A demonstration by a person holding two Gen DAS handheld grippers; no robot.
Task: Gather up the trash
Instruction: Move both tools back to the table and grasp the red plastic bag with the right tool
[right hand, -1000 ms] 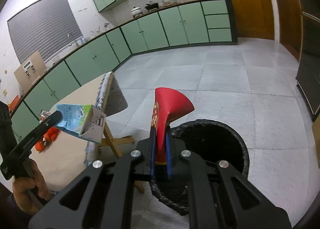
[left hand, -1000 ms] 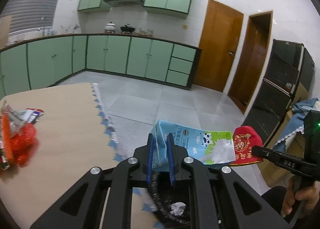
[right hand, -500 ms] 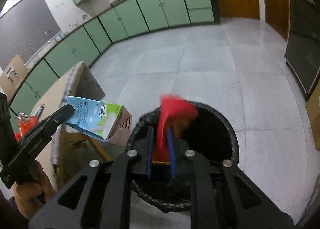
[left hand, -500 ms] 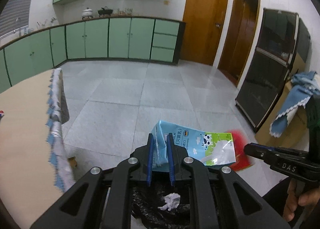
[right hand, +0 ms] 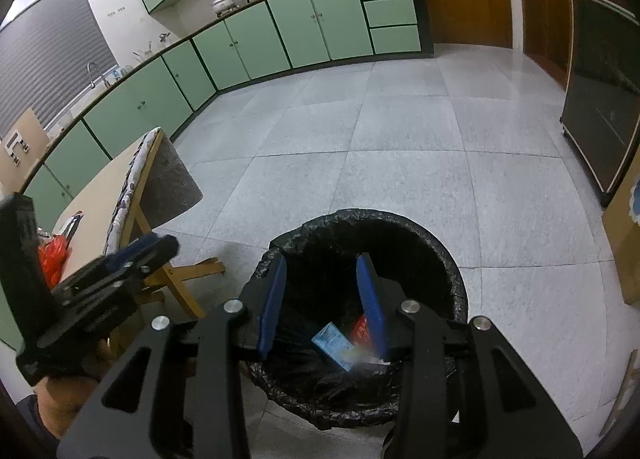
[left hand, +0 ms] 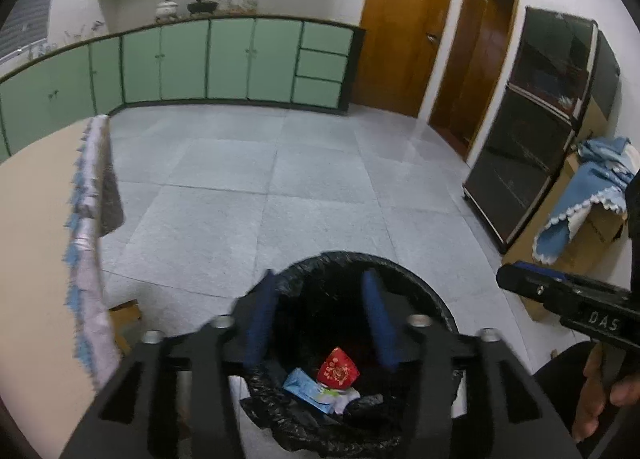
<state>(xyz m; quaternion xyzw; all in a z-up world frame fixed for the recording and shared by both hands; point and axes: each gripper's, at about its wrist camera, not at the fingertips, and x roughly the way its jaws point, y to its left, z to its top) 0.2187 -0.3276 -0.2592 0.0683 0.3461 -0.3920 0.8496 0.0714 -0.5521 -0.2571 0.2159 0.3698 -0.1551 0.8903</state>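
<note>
Left wrist view shows my left gripper [left hand: 318, 313] over the black-lined trash bin [left hand: 420, 291], its jaws having just spread, nothing between them. The milk carton [left hand: 310, 387] and red packet [left hand: 338, 367] lie down in the bin. My right gripper [right hand: 322, 301] has likewise just been opening, jaws apart and empty above the same bin. I judge the drop step done. Next I must go back to the table [right hand: 96, 183] on the left, where the red net bag [right hand: 54, 257] (and other scraps) waits, and close on it.
</note>
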